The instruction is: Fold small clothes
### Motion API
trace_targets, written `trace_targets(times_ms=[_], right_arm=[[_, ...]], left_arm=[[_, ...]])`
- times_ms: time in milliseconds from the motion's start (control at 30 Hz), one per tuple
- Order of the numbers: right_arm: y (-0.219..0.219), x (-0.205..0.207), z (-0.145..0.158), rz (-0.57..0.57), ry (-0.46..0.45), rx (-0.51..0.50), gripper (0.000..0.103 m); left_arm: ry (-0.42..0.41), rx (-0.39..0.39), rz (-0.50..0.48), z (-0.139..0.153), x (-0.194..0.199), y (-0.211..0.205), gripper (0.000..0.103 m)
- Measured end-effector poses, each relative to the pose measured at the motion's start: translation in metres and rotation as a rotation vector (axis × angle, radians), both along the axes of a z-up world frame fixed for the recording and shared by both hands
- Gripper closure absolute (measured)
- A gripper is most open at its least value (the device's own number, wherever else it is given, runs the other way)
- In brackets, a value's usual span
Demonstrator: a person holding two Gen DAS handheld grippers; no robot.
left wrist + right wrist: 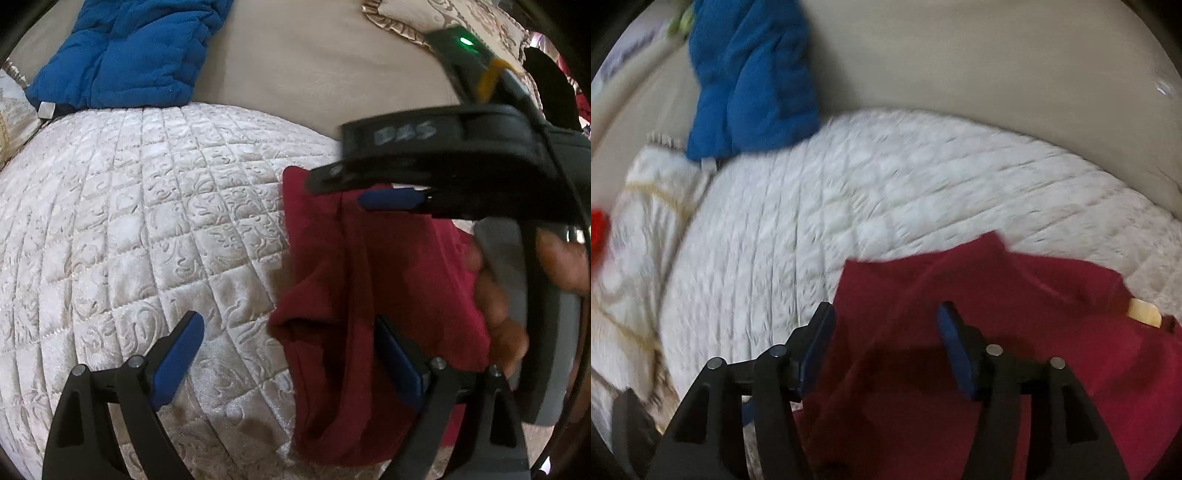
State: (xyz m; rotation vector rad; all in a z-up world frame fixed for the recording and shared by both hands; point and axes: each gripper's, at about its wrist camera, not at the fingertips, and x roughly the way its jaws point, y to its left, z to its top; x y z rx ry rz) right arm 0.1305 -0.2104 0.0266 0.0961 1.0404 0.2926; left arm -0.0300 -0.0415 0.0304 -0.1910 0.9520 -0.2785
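Note:
A dark red small garment (373, 280) lies crumpled on a white quilted cushion (147, 221). My left gripper (291, 354) is open; its right finger rests over the garment's left edge and its left finger is over the bare quilt. My right gripper (391, 195) reaches in from the right in the left wrist view, over the garment's top. In the right wrist view the right gripper (886, 332) is open just above the red garment (997, 332), which has a tan label (1143, 312) at its right.
A blue folded cloth (125, 55) leans against the beige sofa back (314, 66) behind the cushion; it also shows in the right wrist view (750, 77). A patterned pillow (461, 18) is at the far right. A cream cloth (639, 229) and something orange-red (598, 232) lie at the left.

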Motion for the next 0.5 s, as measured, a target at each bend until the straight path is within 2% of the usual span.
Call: trace_targets(times_ms=[133, 267, 333, 367, 400, 433, 500], right_arm=[[0.024, 0.001, -0.005, 0.039, -0.02, -0.114, 0.051], [0.033, 0.003, -0.01, 0.078, -0.02, -0.178, 0.053], [0.03, -0.002, -0.008, 0.085, -0.036, -0.214, 0.082], [0.024, -0.005, -0.005, 0.09, -0.043, -0.197, 0.087], [0.017, -0.008, -0.002, 0.093, -0.044, -0.152, 0.098], [0.01, -0.009, 0.0, 0.09, -0.043, -0.116, 0.103], [-0.005, -0.017, 0.006, 0.08, -0.059, -0.043, 0.103]], left_arm=[[0.0, 0.005, 0.0, 0.0, -0.001, -0.001, 0.008], [-0.003, -0.007, 0.004, 0.001, -0.002, -0.002, 0.008], [-0.01, -0.008, 0.004, 0.002, -0.004, -0.004, 0.008], [-0.013, -0.01, 0.003, 0.003, -0.004, -0.004, 0.008], [-0.018, -0.016, -0.001, 0.004, -0.005, -0.005, 0.008], [-0.025, -0.029, -0.015, 0.005, -0.006, -0.008, 0.008], [-0.04, -0.046, -0.041, 0.008, -0.01, -0.014, 0.008]])
